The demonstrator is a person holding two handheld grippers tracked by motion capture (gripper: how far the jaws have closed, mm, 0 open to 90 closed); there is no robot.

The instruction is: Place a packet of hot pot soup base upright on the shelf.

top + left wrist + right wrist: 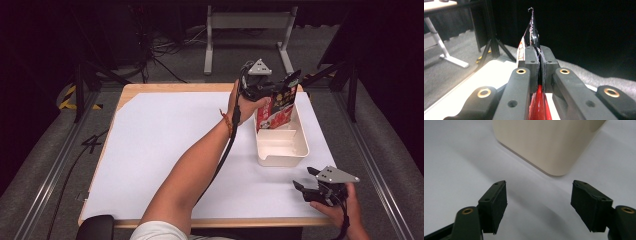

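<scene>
Red snack packet (278,106) being clamped by the left gripper (270,90), being held upright inside the cream bin (283,150), right gripper (309,179) being held wide apart, empty, near the bin

A tub (281,147) sat on the bench (165,150) toward its right side, with a packet (278,107) standing in its far end.

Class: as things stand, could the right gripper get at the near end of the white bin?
Probably yes. The right gripper is open and faces the bin, with bare table between. The left gripper holds the packet at the far end.
</scene>
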